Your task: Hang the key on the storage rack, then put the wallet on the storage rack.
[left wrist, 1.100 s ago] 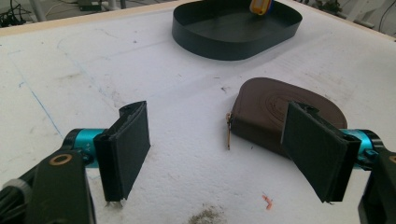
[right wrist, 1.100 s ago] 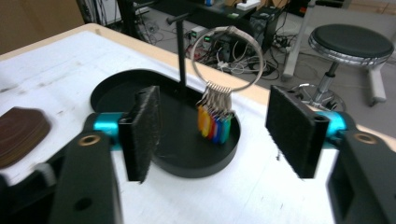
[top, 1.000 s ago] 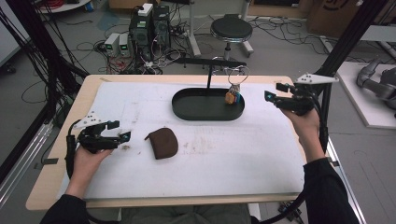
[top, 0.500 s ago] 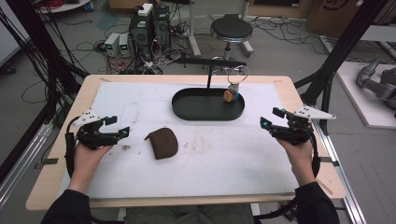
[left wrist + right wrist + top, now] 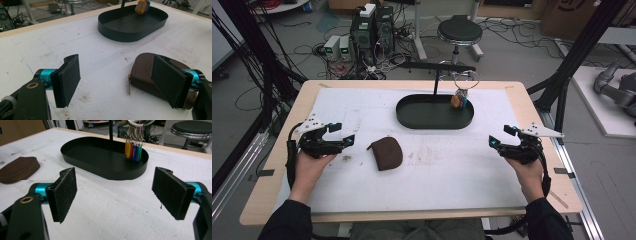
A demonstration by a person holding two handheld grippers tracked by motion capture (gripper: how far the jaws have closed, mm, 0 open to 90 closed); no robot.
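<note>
My left gripper point(image 5: 343, 134) hovers low over the white mat point(image 5: 437, 175) with its jaws spread wide and nothing between them; the small brown zippered leather pouch point(image 5: 386, 153) lies flat on the mat just beyond and to the right of my left fingertips, not touching them, and in the left gripper view my right-hand pad point(image 5: 170, 83) covers part of the pouch point(image 5: 142, 72) while its zipper pull sticks out toward the gap between my jaws. My right gripper point(image 5: 502, 137) sits low over the mat on the far side, well apart from the pouch, and its jaws have just been opening and now stand wide with only bare mat between the pads point(image 5: 63, 192). Ahead of both sets of fingers rests the black oval metal tray point(image 5: 412, 117), with a thin black stand post point(image 5: 436, 82) rising from it and a ring of coloured plastic key tags point(image 5: 459, 100) hanging at its right end; in the right gripper view the tags point(image 5: 133, 151) hang straight ahead, beyond my jaws, and the pouch point(image 5: 17, 170) lies far off to the left of my left pad
</note>
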